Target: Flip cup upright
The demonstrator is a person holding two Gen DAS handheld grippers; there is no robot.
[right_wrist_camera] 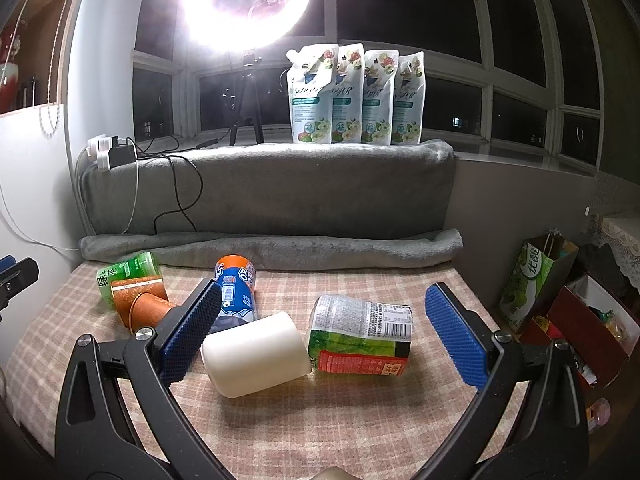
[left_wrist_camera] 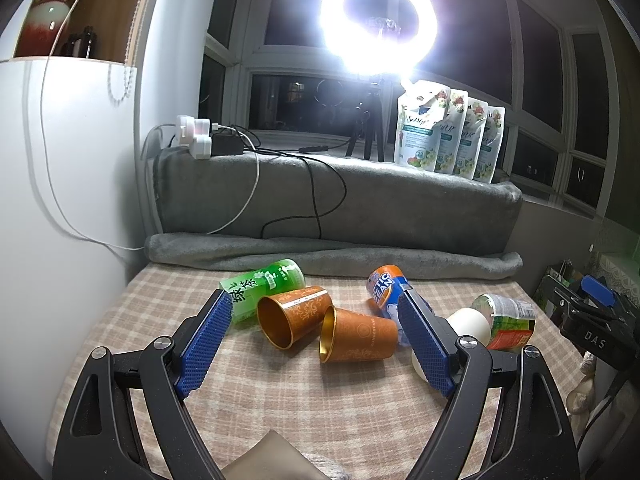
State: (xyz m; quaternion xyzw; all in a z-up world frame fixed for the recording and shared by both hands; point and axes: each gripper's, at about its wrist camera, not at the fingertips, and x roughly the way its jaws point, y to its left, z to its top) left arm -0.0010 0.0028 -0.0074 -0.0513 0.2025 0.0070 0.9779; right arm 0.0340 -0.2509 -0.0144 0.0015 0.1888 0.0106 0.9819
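Two orange cups lie on their sides on the checked tabletop, one point(left_wrist_camera: 294, 314) behind the other point(left_wrist_camera: 358, 340), gold insides facing me. My left gripper point(left_wrist_camera: 316, 312) is open and empty, its blue pads either side of them, not touching. A white cup point(right_wrist_camera: 256, 354) lies on its side in the right wrist view, also showing in the left wrist view point(left_wrist_camera: 470, 322). My right gripper point(right_wrist_camera: 324, 300) is open and empty, the white cup between its fingers near the left pad. The orange cups show at the left point(right_wrist_camera: 140, 300).
A green can point(left_wrist_camera: 262, 288), a blue-orange bottle point(right_wrist_camera: 236, 294) and a green-red labelled bottle point(right_wrist_camera: 360, 334) lie among the cups. A rolled grey blanket point(right_wrist_camera: 272, 246) bounds the back. Refill pouches point(right_wrist_camera: 352, 96) and a ring light point(right_wrist_camera: 244, 4) stand behind. Boxes point(right_wrist_camera: 580, 320) sit right of the table.
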